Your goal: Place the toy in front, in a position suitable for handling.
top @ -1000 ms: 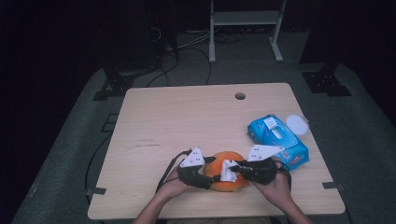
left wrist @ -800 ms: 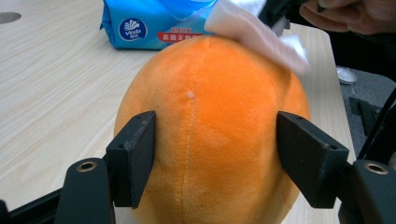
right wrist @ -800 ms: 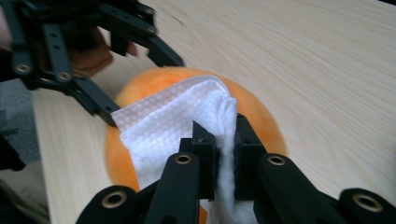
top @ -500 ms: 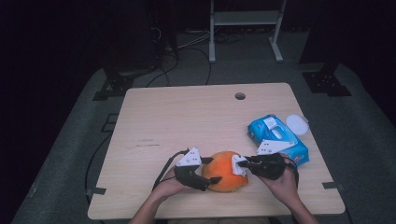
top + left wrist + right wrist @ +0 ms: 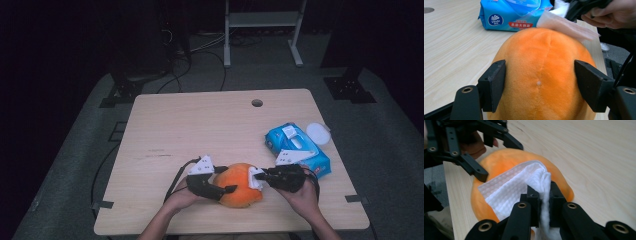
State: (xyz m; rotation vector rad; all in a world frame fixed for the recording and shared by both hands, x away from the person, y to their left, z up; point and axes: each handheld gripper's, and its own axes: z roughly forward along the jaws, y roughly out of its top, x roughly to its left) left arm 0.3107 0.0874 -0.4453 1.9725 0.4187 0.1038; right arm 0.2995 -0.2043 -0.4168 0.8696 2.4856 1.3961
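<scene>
**Wiping the orange plush toy: the wipe is on it, the cleaning is under way**

In the high view, the round orange plush toy (image 5: 241, 185) lies in the lower middle of the frame, near the front edge of the light wooden table (image 5: 200, 130). The left gripper (image 5: 220, 189) holds it from the left side. In the left gripper view its two black jaws stand apart and press on both flanks of the soft toy, so it is clamped on the toy and keeps it in place.

The right gripper (image 5: 541, 195) is closed on a folded white wet wipe (image 5: 509, 191), whose free part lies spread on the top of the toy.

The blue plastic pack of wet wipes (image 5: 297, 150) is in the right part of the high view, and a small white round lid (image 5: 318, 133) lies just beside it.

I judge that taking the wipe out is done and the wiping itself is going on. The wipe covers one part of the top; the sides and the rest of the surface are probably left.
</scene>
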